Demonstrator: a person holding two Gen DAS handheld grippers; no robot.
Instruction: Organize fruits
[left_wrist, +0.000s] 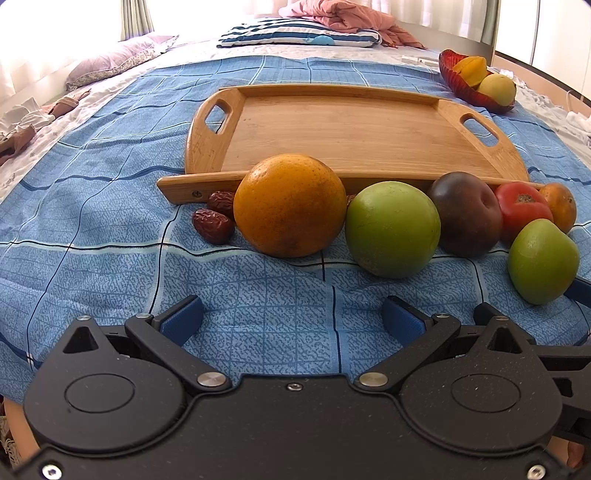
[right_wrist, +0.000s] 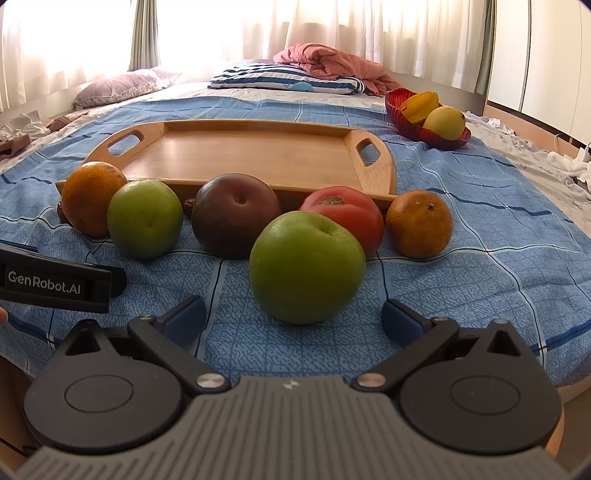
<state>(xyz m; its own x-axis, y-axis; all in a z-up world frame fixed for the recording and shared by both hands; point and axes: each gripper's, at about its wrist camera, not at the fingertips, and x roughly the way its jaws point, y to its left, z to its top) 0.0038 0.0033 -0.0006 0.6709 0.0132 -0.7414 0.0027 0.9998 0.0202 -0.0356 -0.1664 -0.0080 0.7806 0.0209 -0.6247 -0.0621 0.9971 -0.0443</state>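
Note:
A row of fruit lies on the blue checked bedspread in front of a wooden tray (left_wrist: 343, 129) (right_wrist: 243, 155). From the left: two red dates (left_wrist: 212, 225), a large orange (left_wrist: 290, 205) (right_wrist: 92, 197), a green apple (left_wrist: 393, 229) (right_wrist: 144, 218), a dark plum (left_wrist: 467, 214) (right_wrist: 234, 216), a red tomato (left_wrist: 522, 208) (right_wrist: 347, 216), a small orange (left_wrist: 561, 206) (right_wrist: 419, 223). A second green apple (left_wrist: 543, 260) (right_wrist: 306, 266) sits nearer. My left gripper (left_wrist: 293, 317) is open, short of the large orange. My right gripper (right_wrist: 293, 317) is open, just before the near green apple.
A red bowl (left_wrist: 461, 83) (right_wrist: 413, 125) holding a starfruit and a yellow fruit stands at the back right. Pillows (right_wrist: 284, 81) and a pink blanket (right_wrist: 332, 61) lie at the far end of the bed. The left gripper's body (right_wrist: 55, 282) shows at the right wrist view's left edge.

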